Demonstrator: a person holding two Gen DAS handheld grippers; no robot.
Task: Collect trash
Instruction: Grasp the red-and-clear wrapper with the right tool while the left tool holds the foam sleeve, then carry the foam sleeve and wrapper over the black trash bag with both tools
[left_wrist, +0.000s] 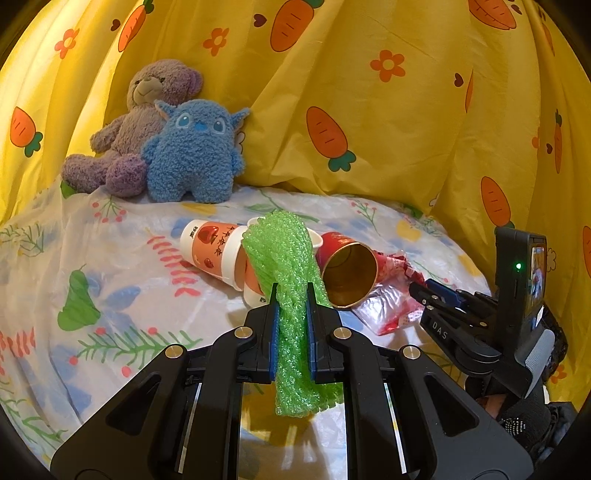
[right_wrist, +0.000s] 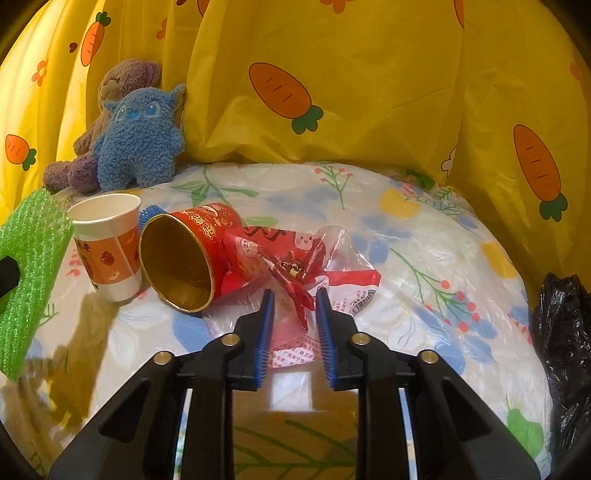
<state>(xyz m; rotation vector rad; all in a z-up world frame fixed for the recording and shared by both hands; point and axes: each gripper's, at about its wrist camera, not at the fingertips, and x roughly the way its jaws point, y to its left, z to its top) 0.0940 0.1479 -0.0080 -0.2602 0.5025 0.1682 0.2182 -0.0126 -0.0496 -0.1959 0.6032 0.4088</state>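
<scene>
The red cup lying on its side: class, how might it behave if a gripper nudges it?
The red cup lies on its side with a round rim, so it would probably roll in a curve. It looks thin, empty and probably light, so it may skid on the glossy plastic sheet.

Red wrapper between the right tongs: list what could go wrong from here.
1. The red wrapper lies against the tipped red cup; lifting it may roll that cup into the white paper cup.
2. The right tongs look barely shut; thin film could slip free.
3. The green foam net dangles from the left tongs and may snag.
</scene>
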